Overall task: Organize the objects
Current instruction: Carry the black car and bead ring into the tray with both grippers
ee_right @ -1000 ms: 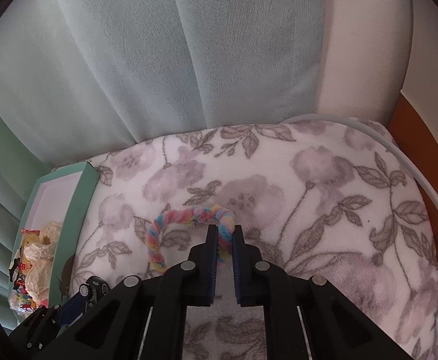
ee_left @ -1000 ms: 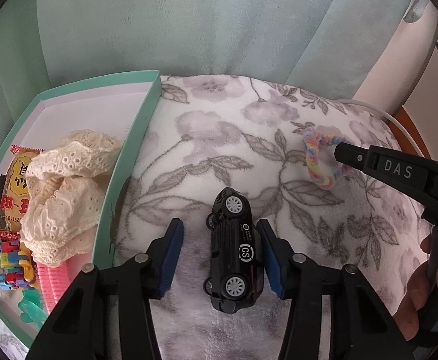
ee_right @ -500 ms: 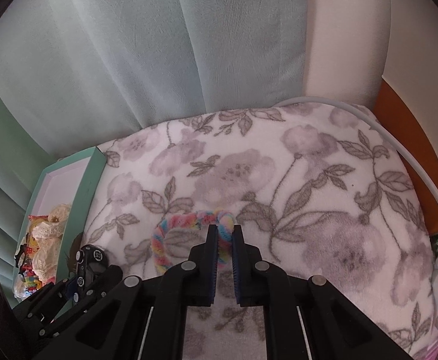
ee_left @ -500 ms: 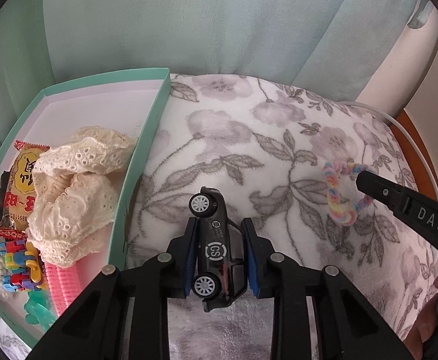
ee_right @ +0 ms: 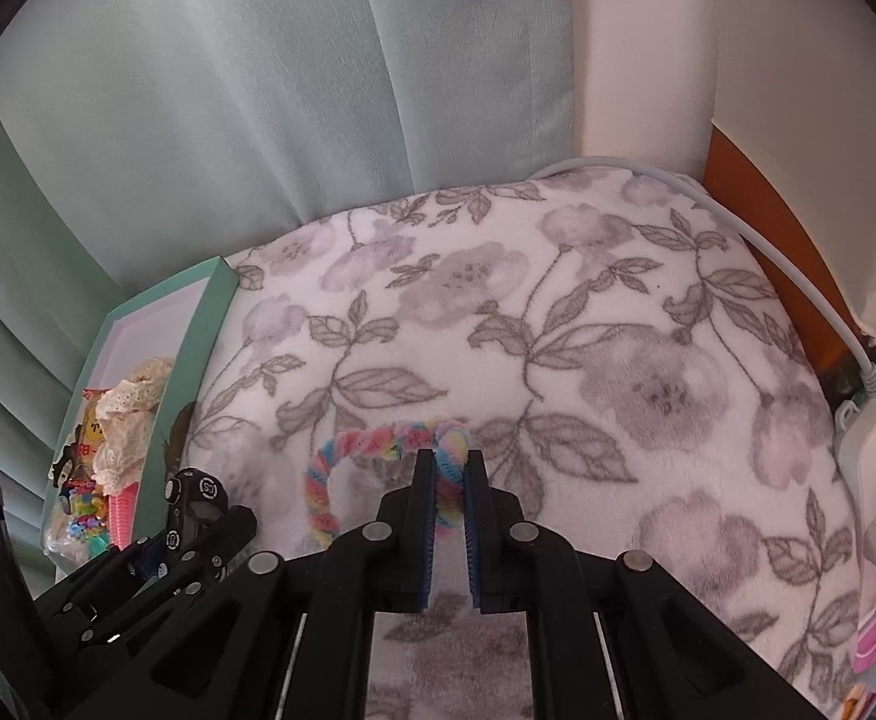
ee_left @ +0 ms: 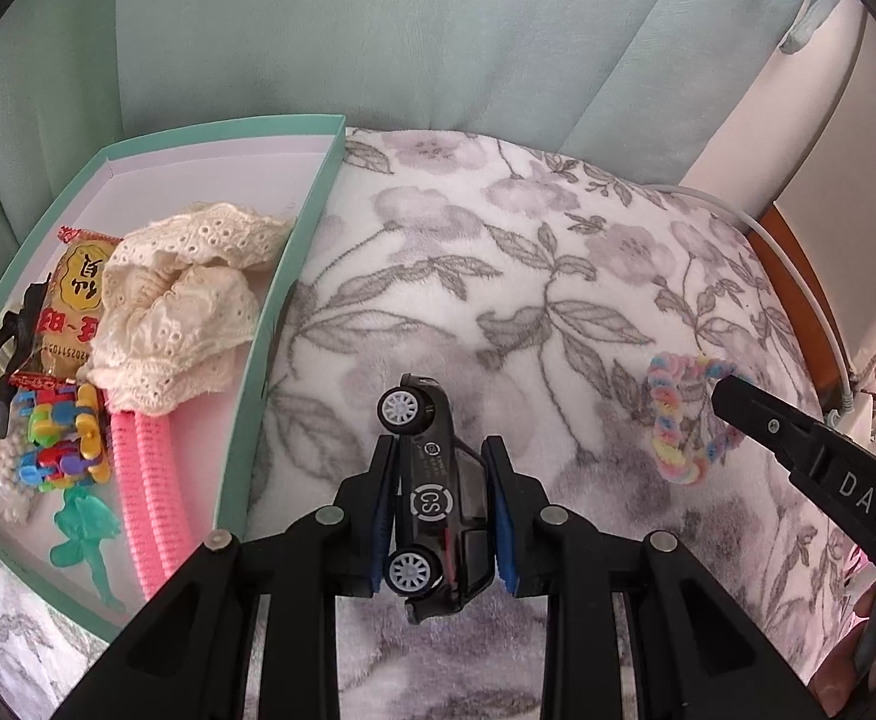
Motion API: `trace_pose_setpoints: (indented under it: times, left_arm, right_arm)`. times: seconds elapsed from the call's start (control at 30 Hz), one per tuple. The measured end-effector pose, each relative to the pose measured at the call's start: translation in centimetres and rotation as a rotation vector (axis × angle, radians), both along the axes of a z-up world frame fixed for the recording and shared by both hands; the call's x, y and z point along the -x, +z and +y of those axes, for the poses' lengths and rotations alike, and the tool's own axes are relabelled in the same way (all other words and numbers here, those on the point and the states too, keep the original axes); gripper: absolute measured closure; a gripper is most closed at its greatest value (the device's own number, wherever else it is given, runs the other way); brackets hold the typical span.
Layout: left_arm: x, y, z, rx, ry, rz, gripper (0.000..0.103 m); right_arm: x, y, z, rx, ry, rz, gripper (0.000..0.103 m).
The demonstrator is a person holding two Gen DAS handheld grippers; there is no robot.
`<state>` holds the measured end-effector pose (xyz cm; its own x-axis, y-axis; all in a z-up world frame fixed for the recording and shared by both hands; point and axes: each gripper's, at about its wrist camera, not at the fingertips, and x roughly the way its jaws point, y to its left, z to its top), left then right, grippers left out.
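Nearest in the left wrist view, the left gripper (ee_left: pixel 441 504) is clamped on a black toy car (ee_left: pixel 435 498), its blue pads pressed against roof and underside so the car lies on its side, wheels facing 9 o'clock, nose pointing to 12. Below it spreads a white blanket (ee_left: pixel 438 276) printed with grey flowers.

At 3 o'clock from the car, the right gripper (ee_right: pixel 449 468) pinches a pastel rainbow loop (ee_right: pixel 342 456); in the right wrist view its fingers stand narrow with the twisted band nipped between the tips, the rest of the loop curving off toward 9 o'clock over the blanket.

At 9 o'clock from the car sits a mint-green box (ee_left: pixel 312 204), touching the blanket's edge. It holds, from near to far, a green plastic figure (ee_left: pixel 84 525), pink ribbed tubes (ee_left: pixel 150 492), bright linked plastic pieces (ee_left: pixel 60 438), a cream lace scrunchie (ee_left: pixel 180 300) and a snack packet (ee_left: pixel 72 312). The box's far end shows bare white floor.

Beyond, at 12 o'clock, hangs a pale green curtain (ee_left: pixel 378 30). A white cable (ee_right: pixel 768 240) runs along the blanket's edge at 2 o'clock.
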<state>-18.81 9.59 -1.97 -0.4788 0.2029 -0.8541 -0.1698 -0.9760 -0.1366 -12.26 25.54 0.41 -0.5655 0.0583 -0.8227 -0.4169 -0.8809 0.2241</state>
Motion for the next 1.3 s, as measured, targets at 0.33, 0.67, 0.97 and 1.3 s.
trace_pose_setpoints:
  times: [0.33,0.67,0.97,1.3]
  left_arm:
    - [-3.9,2.1,-1.5,-0.044,-0.010,0.021,0.074]
    - [-6.1,5.0,-3.2,-0.074,-0.029,0.073,0.074]
    - [-6.5,7.4,-6.2,-0.126,0.004,0.128,0.074]
    - [-5.4,8.0,-11.9,-0.170,0.111,0.152,0.074]
  right_arm:
    - [-5.2,1.4,-1.1,0.049,-0.086,0.044,0.094]
    - [-8.4,2.4,-2.2,0.049,-0.137,0.048,0.094]
    - [-8.0,4.3,-4.5,0.000,-0.102,0.058,0.094]
    - [-5.3,5.3,-8.3,-0.046,-0.022,0.058,0.094]
